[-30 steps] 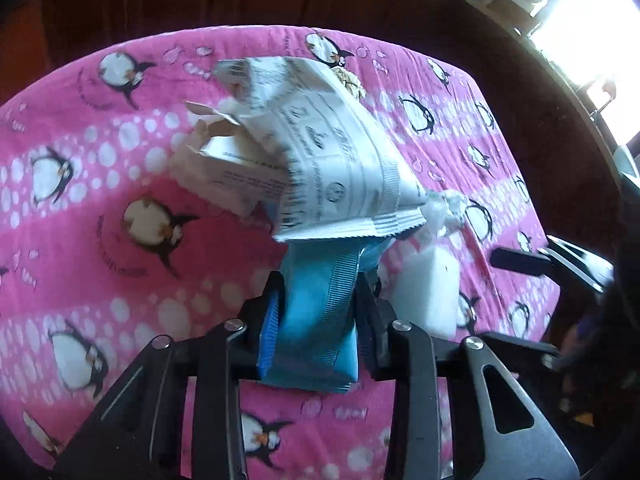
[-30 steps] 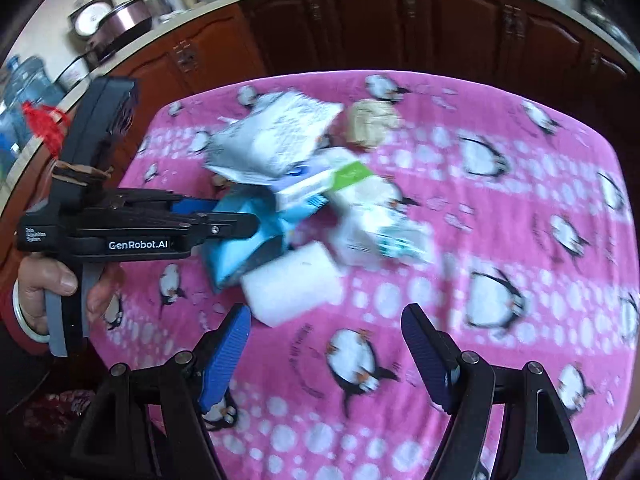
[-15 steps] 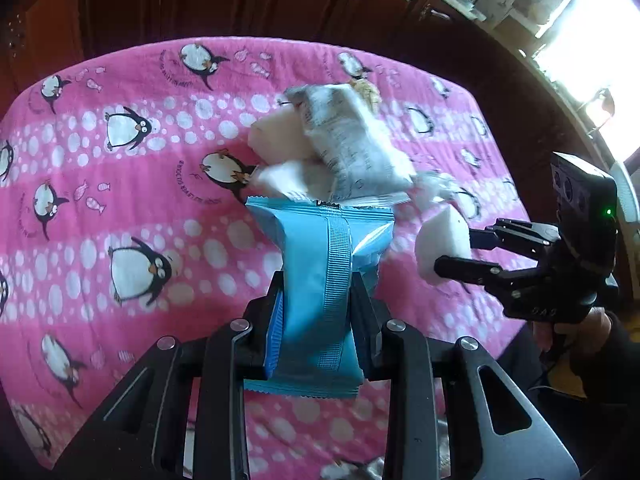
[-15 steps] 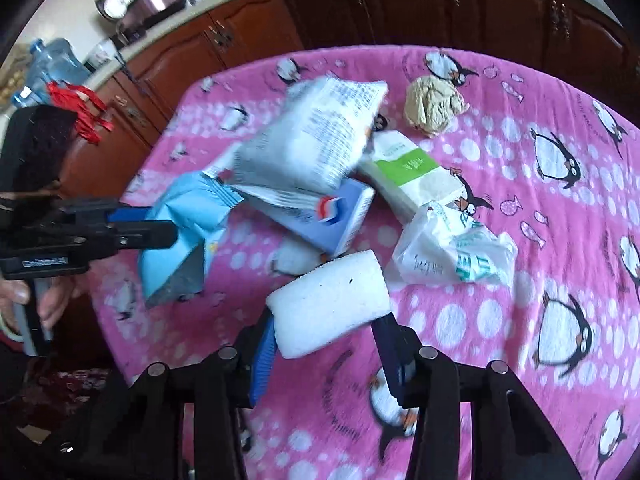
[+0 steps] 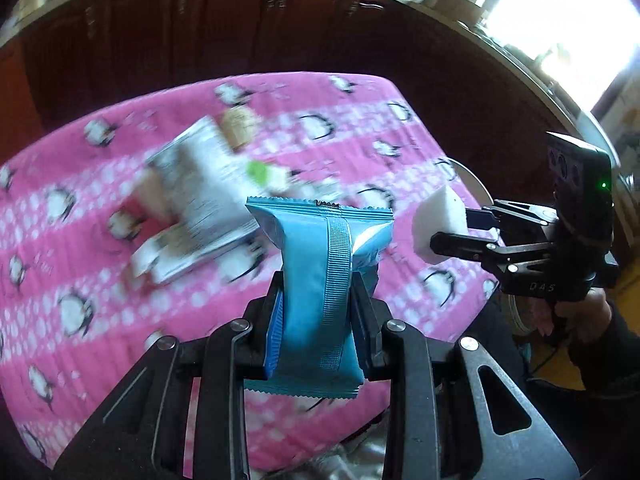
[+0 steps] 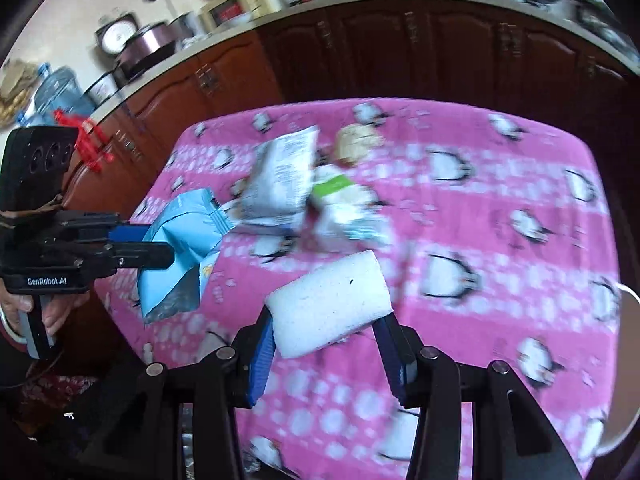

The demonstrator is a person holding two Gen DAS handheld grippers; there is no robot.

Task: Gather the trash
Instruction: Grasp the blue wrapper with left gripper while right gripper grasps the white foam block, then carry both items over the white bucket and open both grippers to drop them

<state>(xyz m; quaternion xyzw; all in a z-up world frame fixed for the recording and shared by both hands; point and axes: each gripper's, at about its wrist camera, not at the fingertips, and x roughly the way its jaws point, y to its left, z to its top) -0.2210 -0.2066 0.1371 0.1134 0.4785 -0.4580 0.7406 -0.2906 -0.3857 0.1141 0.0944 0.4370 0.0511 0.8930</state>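
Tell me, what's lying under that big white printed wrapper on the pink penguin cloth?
The white printed wrapper lies on top of a heap: a green-and-white carton pokes out on one side, a blurred flat box edge below it. Whatever sits beneath its middle is covered.

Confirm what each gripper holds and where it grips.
Left gripper pinches the blue wrapper across its lower middle. Right gripper clamps the white foam block by its two ends.

Glossy blue foil wrapper (image 5: 320,280); matt white foam block (image 6: 332,304); soft pink fleece cloth (image 6: 500,240); polished dark wood cabinets (image 6: 400,48).
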